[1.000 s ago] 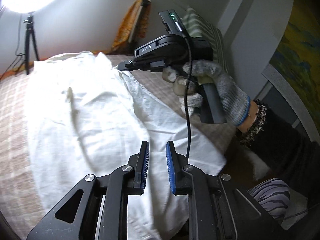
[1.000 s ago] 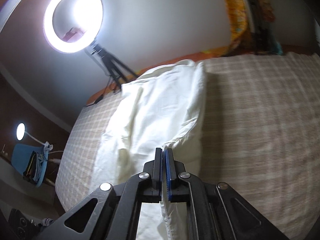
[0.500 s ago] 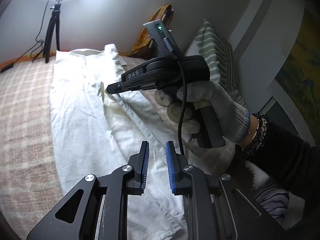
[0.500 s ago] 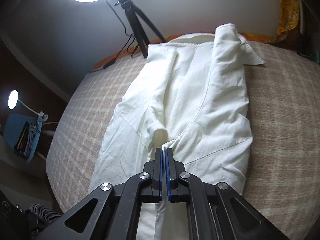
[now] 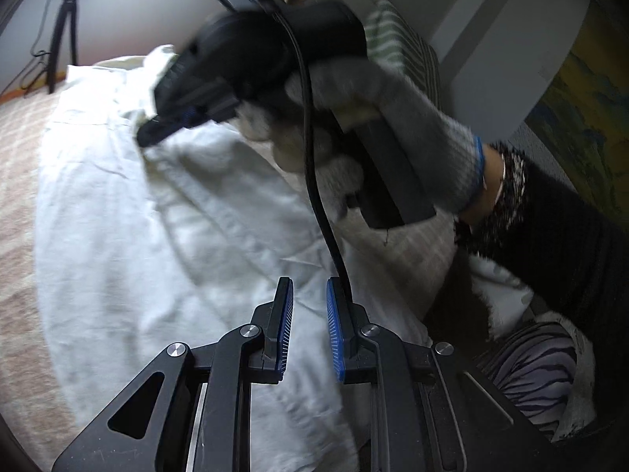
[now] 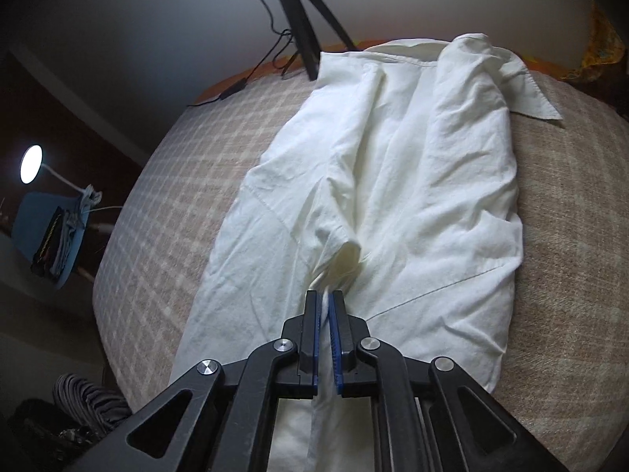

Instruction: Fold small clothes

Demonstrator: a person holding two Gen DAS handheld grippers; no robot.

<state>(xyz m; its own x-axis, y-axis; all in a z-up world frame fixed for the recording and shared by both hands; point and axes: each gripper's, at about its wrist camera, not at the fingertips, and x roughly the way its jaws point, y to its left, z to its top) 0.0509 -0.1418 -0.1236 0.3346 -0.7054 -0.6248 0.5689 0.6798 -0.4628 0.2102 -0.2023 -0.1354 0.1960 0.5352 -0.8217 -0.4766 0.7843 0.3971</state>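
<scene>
Bed: beige plaid cover (image 6: 177, 212).
Beyond bed: black tripod (image 6: 298, 11) against grey wall (image 6: 137, 39).
Left of bed: glowing round lamp (image 6: 31, 163), blue chair (image 6: 51, 236).

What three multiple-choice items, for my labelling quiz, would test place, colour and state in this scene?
1. The shirt lies on:
A. a checked bed cover
B. a chair
C. the floor

2. The right gripper has pads coloured:
A. red
B. blue
C. green

3. Between those pads there is:
A. nothing
B. a fold of the shirt
C. a cable

Key:
1 A, as the checked cover shows all around the white cloth.
2 B, as blue strips line the inner faces of both fingers.
3 B, as white cloth runs through the narrow gap. The jaws have just been opening, with the fold still between them.
</scene>
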